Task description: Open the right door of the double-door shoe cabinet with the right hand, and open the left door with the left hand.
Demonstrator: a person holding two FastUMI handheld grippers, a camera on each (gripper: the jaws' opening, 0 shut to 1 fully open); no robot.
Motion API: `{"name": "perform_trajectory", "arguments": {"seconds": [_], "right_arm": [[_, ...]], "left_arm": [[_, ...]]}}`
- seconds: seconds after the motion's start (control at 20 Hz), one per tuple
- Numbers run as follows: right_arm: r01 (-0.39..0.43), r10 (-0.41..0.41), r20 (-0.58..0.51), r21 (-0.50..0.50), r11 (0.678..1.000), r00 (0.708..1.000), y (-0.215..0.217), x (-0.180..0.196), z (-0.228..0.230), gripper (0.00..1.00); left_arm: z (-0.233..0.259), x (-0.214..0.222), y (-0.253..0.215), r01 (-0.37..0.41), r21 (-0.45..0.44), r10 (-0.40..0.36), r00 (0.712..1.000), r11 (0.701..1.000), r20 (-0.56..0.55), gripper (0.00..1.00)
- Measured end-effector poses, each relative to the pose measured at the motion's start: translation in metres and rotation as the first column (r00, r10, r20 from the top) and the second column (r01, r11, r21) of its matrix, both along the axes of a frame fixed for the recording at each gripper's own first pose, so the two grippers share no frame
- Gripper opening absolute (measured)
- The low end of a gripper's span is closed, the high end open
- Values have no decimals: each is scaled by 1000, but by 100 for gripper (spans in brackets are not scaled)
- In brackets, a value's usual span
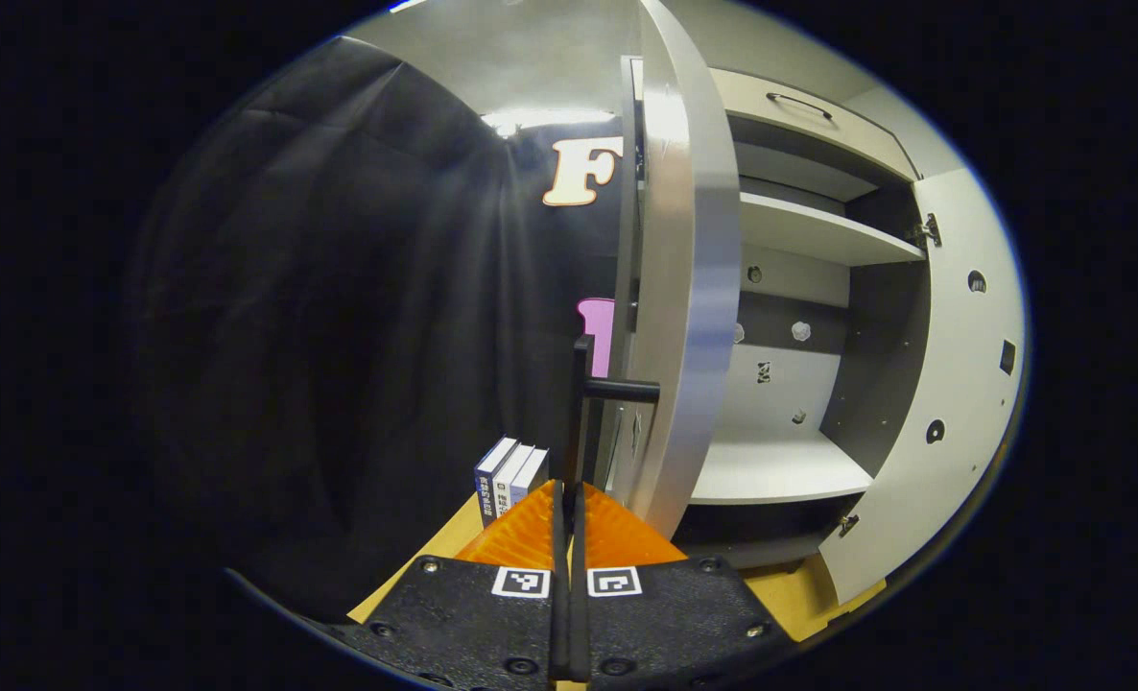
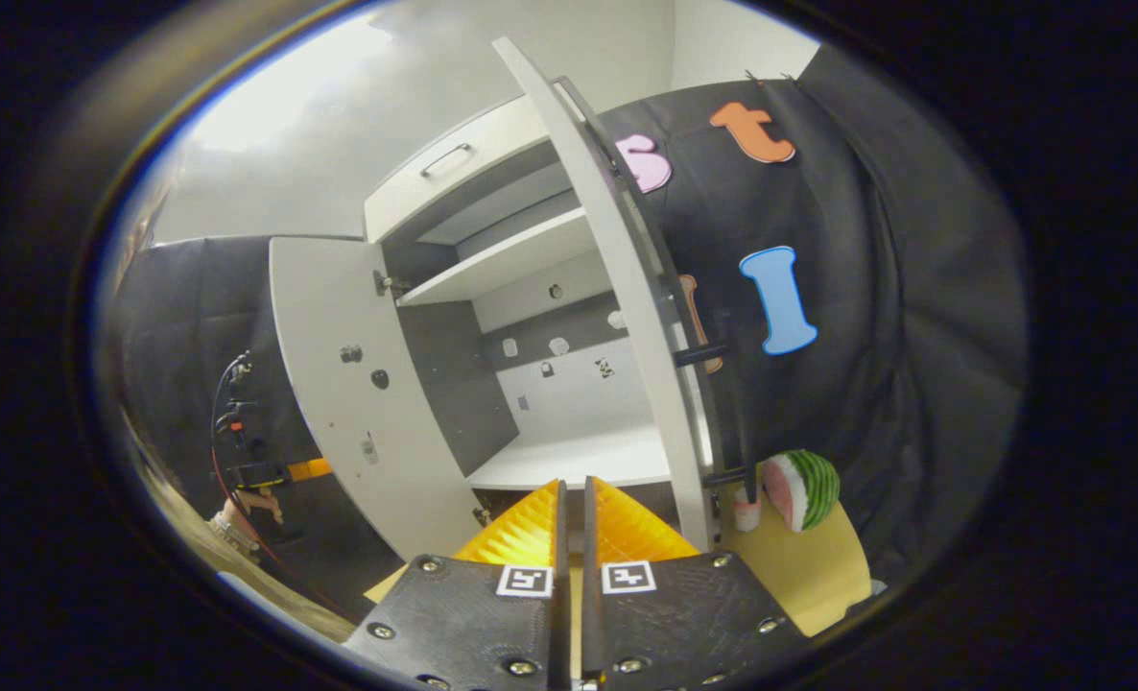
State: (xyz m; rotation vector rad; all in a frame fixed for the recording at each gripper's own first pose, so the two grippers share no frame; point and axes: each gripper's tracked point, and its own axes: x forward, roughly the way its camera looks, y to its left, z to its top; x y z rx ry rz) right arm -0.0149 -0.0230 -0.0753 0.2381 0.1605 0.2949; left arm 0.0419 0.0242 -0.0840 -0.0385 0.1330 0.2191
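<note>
Shoe cabinet (image 1: 790,384) straight ahead of the jaws, both doors swung wide and the pale interior in plain sight.

In the left gripper view: left door (image 1: 684,288) edge-on, just above and a little right of the fingertips. Black bar handle (image 1: 617,389) standing off its outer face, with the upright bar running down into the gap of the left gripper (image 1: 569,494). Orange fingers drawn close together on that bar, apparently pinching it from both sides. Right door (image 1: 962,365) farther off to the right of the jaws, inner face turned this way, hinges along its near edge. Between the doors, an upper shelf (image 1: 818,235) and a lower floor board; above them a drawer (image 1: 799,106) with a small dark pull. Three books (image 1: 511,475) upright just left of the fingertips, in front of the black cloth.

In the right gripper view: right gripper (image 2: 574,489) with jaws narrowed to a thin slit, nothing between them, aimed at the cabinet's lower opening. Right door's handle (image 2: 701,354) up and to the right of the tips, well apart from them. Watermelon slice (image 2: 799,489) right of the jaws, standing on the yellow surface (image 2: 809,576) just beside the door's foot.
</note>
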Motion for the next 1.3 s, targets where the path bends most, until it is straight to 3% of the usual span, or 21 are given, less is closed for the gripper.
{"name": "perform_trajectory", "arguments": {"seconds": [0.35, 0.6, 0.7, 0.95, 1.0, 1.05, 1.1, 1.3], "right_arm": [[-28, 28, -11, -24, 999, 1000, 17, 6, -4, 5], [-17, 17, 3, -35, 999, 1000, 23, 11, -2, 5], [4, -3, 11, -71, 997, 1000, 23, 15, -2, 4], [47, -41, 37, -189, 981, 998, 35, 25, 3, 4], [67, -59, 39, -221, 973, 997, 35, 29, 6, 4], [84, -75, 44, -253, 964, 996, 35, 33, 7, 4], [101, -89, 54, -282, 954, 995, 36, 34, 8, 4], [142, -125, 71, -334, 932, 990, 60, 53, 24, 5]], "left_arm": [[1, 2, 0, 62, -5, -62, 998, 998, 2, 0], [1, 2, 6, 85, 69, -86, 996, 994, 8, 0], [1, -3, 8, 70, 79, -71, 998, 994, -1, 7], [21, -13, -6, 56, 6, -56, 997, 998, 52, 2], [25, -14, -8, 58, 7, -59, 996, 998, 64, 6], [31, -14, -10, 65, 13, -65, 994, 998, 82, 7], [37, -12, -15, 78, 23, -80, 991, 997, 104, 0], [54, -2, -41, 170, 58, -177, 971, 984, 158, 0]]}}
